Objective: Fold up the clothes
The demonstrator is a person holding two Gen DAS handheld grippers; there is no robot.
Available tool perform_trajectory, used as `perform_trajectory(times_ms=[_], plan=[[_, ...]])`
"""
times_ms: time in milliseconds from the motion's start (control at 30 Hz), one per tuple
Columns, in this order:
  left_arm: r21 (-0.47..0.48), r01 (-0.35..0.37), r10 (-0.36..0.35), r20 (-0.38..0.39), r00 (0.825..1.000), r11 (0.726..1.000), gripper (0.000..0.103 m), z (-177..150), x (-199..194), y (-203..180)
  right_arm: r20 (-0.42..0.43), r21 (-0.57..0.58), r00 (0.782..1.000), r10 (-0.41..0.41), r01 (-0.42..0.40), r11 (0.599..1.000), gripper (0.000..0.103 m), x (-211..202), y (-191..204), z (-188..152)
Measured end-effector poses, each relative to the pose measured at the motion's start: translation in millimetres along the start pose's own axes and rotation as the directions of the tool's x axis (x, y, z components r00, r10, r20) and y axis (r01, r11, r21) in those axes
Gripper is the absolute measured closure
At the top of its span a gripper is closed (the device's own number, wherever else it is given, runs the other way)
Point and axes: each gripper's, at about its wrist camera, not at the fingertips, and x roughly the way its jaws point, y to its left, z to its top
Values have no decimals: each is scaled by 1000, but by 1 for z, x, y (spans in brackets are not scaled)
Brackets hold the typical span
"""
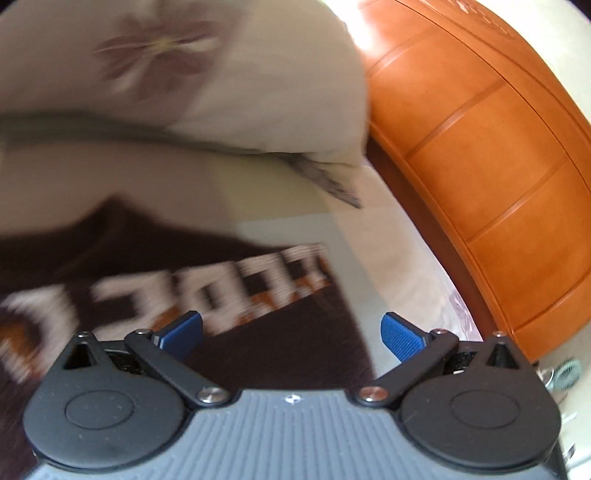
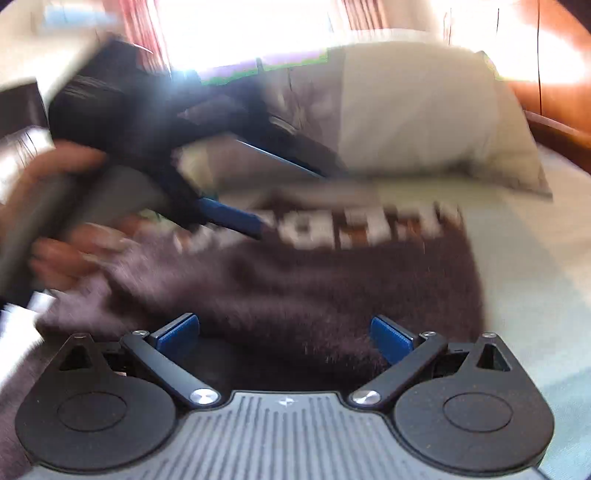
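One dark brown sweater (image 2: 332, 288) lies on one bed (image 1: 373, 236), with one pillow (image 2: 424, 110), one wooden headboard (image 1: 480, 155), two grippers, one visible hand (image 2: 62, 236).

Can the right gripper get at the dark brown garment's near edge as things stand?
Probably yes: the right gripper is open with the dark brown garment directly ahead between its fingers, nothing between; the left gripper is farther up.

orange wooden headboard (image 1: 480, 166), floral pillow (image 1: 184, 74), pale bed sheet (image 2: 535, 258), bright window (image 2: 240, 29)
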Motion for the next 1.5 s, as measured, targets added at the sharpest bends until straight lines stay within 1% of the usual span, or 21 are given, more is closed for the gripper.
perform_trajectory(times_ms=[100,167,400,433,500,533,600,700,733,867,900,967,1033,1100,1167,1300,1367,1400,1433,1500], plan=[[-28,-8,9,25,1000,1000,1,-17,-19,18,3,4,1000,5,-5,1000,0,-2,2,-1],[-32,-18,20,42,999,999,1,-31,-32,27,5,14,1000,12,-12,1000,0,-5,3,-3],[-48,-55,59,100,993,997,1,-79,-76,60,3,7,1000,9,-9,1000,0,4,0,1],[-53,-65,70,99,993,997,1,-80,-81,61,3,5,1000,9,-9,1000,0,3,0,1],[-58,-80,86,96,992,995,1,-71,-85,55,2,0,1000,7,-7,1000,0,3,1,0],[-49,-74,79,106,991,996,1,-63,-84,48,3,-1,1000,8,-8,1000,0,2,1,0],[-28,-8,11,119,993,1000,1,-47,-75,34,3,-2,1000,8,-8,1000,0,2,1,0],[9,78,-78,103,992,997,1,-26,-46,11,1,-10,1000,5,-5,1000,0,2,3,0],[12,96,-97,89,991,995,1,-20,-35,5,0,-15,1000,3,-3,1000,0,2,4,0],[-47,103,-100,47,994,994,1,-10,4,9,-3,-26,1000,-2,2,1000,0,3,5,0],[-62,82,-79,43,996,995,1,-9,9,14,-3,-26,1000,-2,2,1000,0,2,5,0],[-99,46,-41,57,998,994,1,-12,7,31,-3,-25,1000,1,-1,1000,0,2,5,1],[-139,58,-44,101,994,989,2,-20,-9,51,-2,-23,1000,4,-4,1000,0,2,4,1],[-173,36,-11,144,989,984,2,-35,-34,65,-2,-21,1000,5,-5,1000,0,1,4,1],[-203,19,15,164,986,979,2,-43,-53,78,-3,-24,1000,3,-3,1000,0,1,4,1],[-208,-36,72,169,983,978,1,-44,-73,80,6,-31,1000,-14,15,999,0,-1,6,3],[-212,-48,81,149,986,976,1,-47,-71,82,58,-26,998,1,0,1000,0,-6,9,7],[-214,-53,83,133,988,975,1,-50,-69,83,84,-24,996,10,-8,1000,0,-8,10,10],[-208,-63,90,123,988,976,1,-52,-69,83,108,-14,993,36,-35,999,0,-10,11,13],[-192,-69,91,110,990,979,1,-51,-69,80,126,8,989,79,-81,997,0,-7,13,18]])
